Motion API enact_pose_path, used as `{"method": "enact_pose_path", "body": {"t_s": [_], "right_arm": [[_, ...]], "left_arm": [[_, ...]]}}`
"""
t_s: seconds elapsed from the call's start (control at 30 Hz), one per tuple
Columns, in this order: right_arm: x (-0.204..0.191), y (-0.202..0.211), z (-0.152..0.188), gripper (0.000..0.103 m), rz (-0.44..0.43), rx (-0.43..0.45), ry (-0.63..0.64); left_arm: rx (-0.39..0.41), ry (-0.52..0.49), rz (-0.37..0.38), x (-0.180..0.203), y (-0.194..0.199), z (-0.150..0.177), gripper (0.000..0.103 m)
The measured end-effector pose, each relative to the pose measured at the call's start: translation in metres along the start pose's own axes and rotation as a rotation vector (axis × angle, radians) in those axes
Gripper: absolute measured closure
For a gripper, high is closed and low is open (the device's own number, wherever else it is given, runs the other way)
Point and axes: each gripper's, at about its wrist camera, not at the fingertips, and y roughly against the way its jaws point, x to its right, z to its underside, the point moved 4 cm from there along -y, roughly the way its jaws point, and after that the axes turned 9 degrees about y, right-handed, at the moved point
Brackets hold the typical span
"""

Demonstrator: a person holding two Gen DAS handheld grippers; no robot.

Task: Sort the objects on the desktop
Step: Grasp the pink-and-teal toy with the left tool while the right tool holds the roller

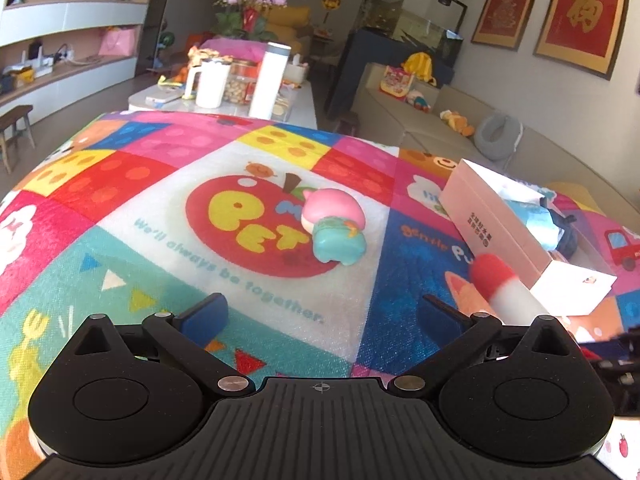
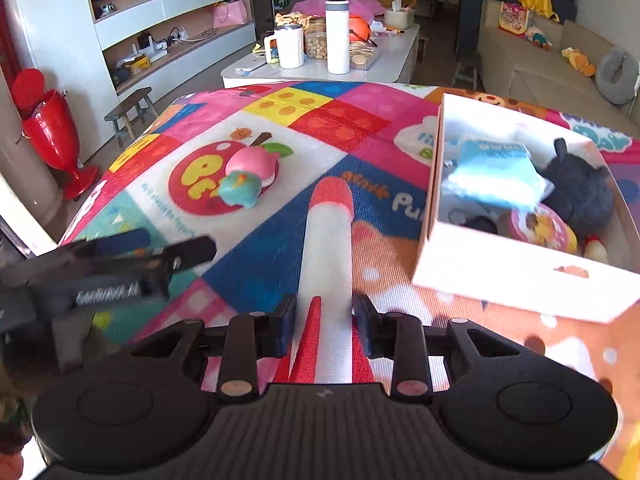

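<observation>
My right gripper (image 2: 325, 326) is shut on a white foam rocket (image 2: 328, 256) with a red tip, held above the colourful play mat (image 2: 360, 128); the rocket also shows in the left wrist view (image 1: 500, 284). My left gripper (image 1: 320, 312) is open and empty above the mat, and it shows at the left of the right wrist view (image 2: 160, 246). A pink and teal squishy toy (image 1: 334, 224) lies on the apple print ahead of it, also in the right wrist view (image 2: 248, 178). A white open box (image 2: 520, 268) at the right holds a blue packet (image 2: 494, 176) and several toys.
Behind the mat stands a white low table (image 2: 392, 60) with a white mug (image 2: 290, 46), a tall white flask (image 2: 337, 36) and snack jars. A beige sofa (image 2: 540, 76) with toys is at the right. A red bin (image 2: 50, 132) and a wooden stool (image 2: 130, 114) stand at the left.
</observation>
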Motion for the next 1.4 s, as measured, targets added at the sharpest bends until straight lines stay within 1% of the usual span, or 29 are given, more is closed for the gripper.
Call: {"method": "enact_pose_path", "body": {"t_s": [0.1, 0.13, 0.17, 0.2, 0.23, 0.27, 0.3, 0.33, 0.37, 0.43, 0.47, 0.5, 0.53, 0.57, 0.67, 0.73, 0.87, 1.0, 1.03, 1.07, 1.13, 1.2, 1.23, 1.27, 1.3, 1.37, 1.4], "right_arm": [[0.01, 0.011, 0.029, 0.072, 0.073, 0.006, -0.016], [0.013, 0.014, 0.036, 0.066, 0.098, 0.01, -0.023], [0.018, 0.017, 0.043, 0.056, 0.128, 0.02, -0.032], [0.022, 0.021, 0.048, 0.05, 0.155, 0.036, -0.044], [0.025, 0.024, 0.052, 0.039, 0.18, 0.058, -0.054], [0.028, 0.028, 0.056, 0.032, 0.202, 0.08, -0.063], [0.03, 0.03, 0.059, 0.03, 0.21, 0.094, -0.07], [0.032, 0.031, 0.061, 0.026, 0.212, 0.104, -0.08], [0.033, 0.031, 0.063, 0.023, 0.213, 0.11, -0.091], [0.035, 0.028, 0.069, 0.019, 0.217, 0.113, -0.103], [0.036, 0.027, 0.071, 0.015, 0.221, 0.118, -0.105], [0.037, 0.026, 0.074, 0.013, 0.224, 0.123, -0.108], [0.037, 0.024, 0.076, 0.008, 0.228, 0.125, -0.111], [0.039, 0.022, 0.077, 0.005, 0.235, 0.122, -0.115], [0.042, 0.012, 0.085, 0.001, 0.239, 0.089, -0.14], [0.044, 0.01, 0.09, 0.0, 0.229, 0.096, -0.165], [0.043, 0.009, 0.089, 0.0, 0.231, 0.094, -0.16], [0.037, 0.01, 0.09, 0.0, 0.223, 0.084, -0.148], [0.035, 0.01, 0.09, 0.0, 0.212, 0.083, -0.147], [0.033, 0.011, 0.09, 0.0, 0.199, 0.082, -0.146], [0.024, 0.013, 0.089, 0.0, 0.166, 0.088, -0.137], [0.013, 0.014, 0.088, 0.0, 0.127, 0.094, -0.121], [0.007, 0.015, 0.087, 0.0, 0.103, 0.097, -0.111], [0.002, 0.015, 0.086, 0.0, 0.078, 0.1, -0.101], [-0.006, 0.016, 0.085, 0.0, 0.041, 0.103, -0.085], [-0.016, 0.019, 0.083, 0.0, 0.001, 0.115, -0.054], [-0.02, 0.021, 0.082, 0.0, 0.002, 0.123, -0.039]], "left_arm": [[0.022, -0.066, -0.032, 0.012, -0.014, -0.013, 0.0], [0.027, -0.085, -0.038, 0.016, -0.019, -0.017, 0.0], [0.028, -0.107, -0.045, 0.021, -0.024, -0.021, 0.0], [0.029, -0.131, -0.054, 0.026, -0.03, -0.025, 0.001], [0.03, -0.153, -0.065, 0.031, -0.036, -0.028, 0.002], [0.028, -0.171, -0.075, 0.035, -0.042, -0.031, 0.007], [0.02, -0.192, -0.089, 0.039, -0.049, -0.033, 0.01], [0.009, -0.208, -0.099, 0.042, -0.055, -0.035, 0.018], [-0.003, -0.228, -0.115, 0.044, -0.062, -0.036, 0.021], [-0.017, -0.252, -0.136, 0.047, -0.072, -0.036, 0.025], [-0.027, -0.264, -0.147, 0.048, -0.077, -0.036, 0.031], [-0.039, -0.273, -0.153, 0.048, -0.08, -0.035, 0.036], [-0.046, -0.279, -0.159, 0.048, -0.081, -0.035, 0.047], [-0.054, -0.282, -0.159, 0.049, -0.082, -0.033, 0.049], [-0.071, -0.285, -0.13, 0.051, -0.071, -0.027, 0.05], [-0.091, -0.297, -0.097, 0.054, -0.059, -0.016, 0.05], [-0.133, -0.34, 0.001, 0.065, -0.029, 0.014, 0.049], [-0.153, -0.341, 0.078, 0.071, -0.004, 0.037, 0.047], [-0.151, -0.341, 0.082, 0.071, 0.0, 0.041, 0.043], [-0.143, -0.345, 0.077, 0.07, 0.002, 0.044, 0.032], [-0.128, -0.349, 0.049, 0.066, 0.002, 0.047, 0.019], [-0.12, -0.338, 0.04, 0.062, 0.002, 0.046, 0.018], [-0.122, -0.329, 0.049, 0.061, 0.003, 0.044, 0.016], [-0.123, -0.323, 0.053, 0.06, 0.003, 0.044, 0.01], [-0.119, -0.321, 0.043, 0.06, 0.002, 0.044, 0.006], [-0.114, -0.319, 0.029, 0.058, 0.001, 0.044, 0.004], [-0.116, -0.317, 0.03, 0.058, 0.001, 0.044, 0.003]]}}
